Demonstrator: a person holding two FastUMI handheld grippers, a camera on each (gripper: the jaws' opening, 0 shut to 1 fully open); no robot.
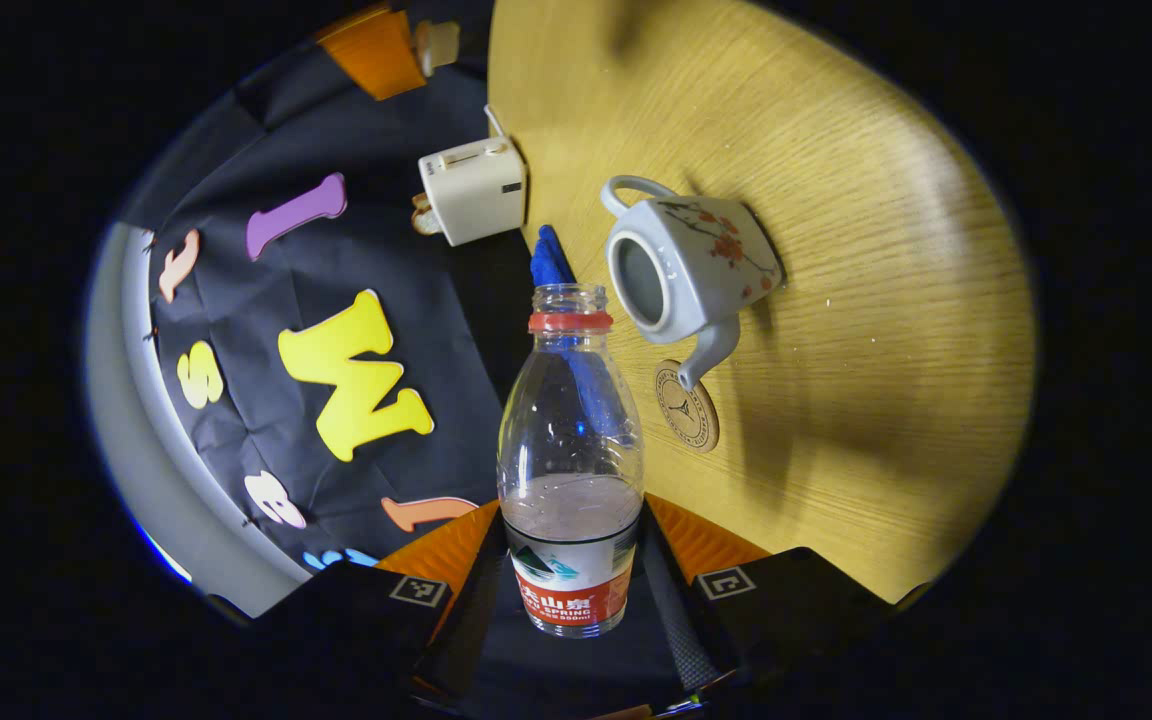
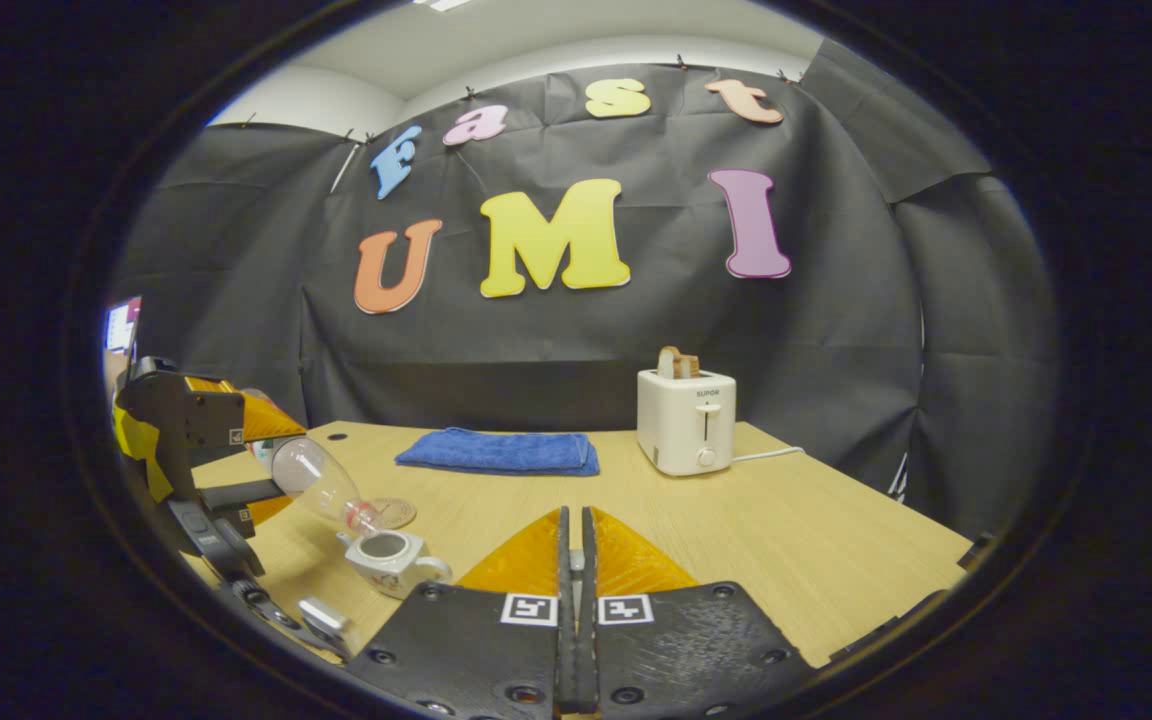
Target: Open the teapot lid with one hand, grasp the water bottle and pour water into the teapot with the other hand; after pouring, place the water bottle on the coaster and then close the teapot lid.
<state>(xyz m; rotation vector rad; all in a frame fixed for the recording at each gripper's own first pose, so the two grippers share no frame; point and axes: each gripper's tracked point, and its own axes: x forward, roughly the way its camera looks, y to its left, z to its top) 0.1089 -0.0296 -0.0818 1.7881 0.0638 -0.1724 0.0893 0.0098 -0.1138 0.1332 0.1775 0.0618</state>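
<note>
Left gripper (image 1: 572,560): fingers pinching the bottle (image 1: 570,470), which is tilting neck-first toward the open pot (image 1: 686,265) so water is reaching the mouth. Coaster (image 1: 687,406): lying by the spout, awaiting the bottle. Right gripper (image 2: 573,560): fingers pressing together; the lid is hidden, possibly nipped between them. Towel (image 2: 496,451), toaster (image 2: 686,420): standing beyond.

Left gripper view rolled, close above teapot (image 1: 688,265); right gripper view level, farther.

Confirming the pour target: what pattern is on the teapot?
Red blossoms on dark branches over the teapot, clearest in left gripper view.
</note>
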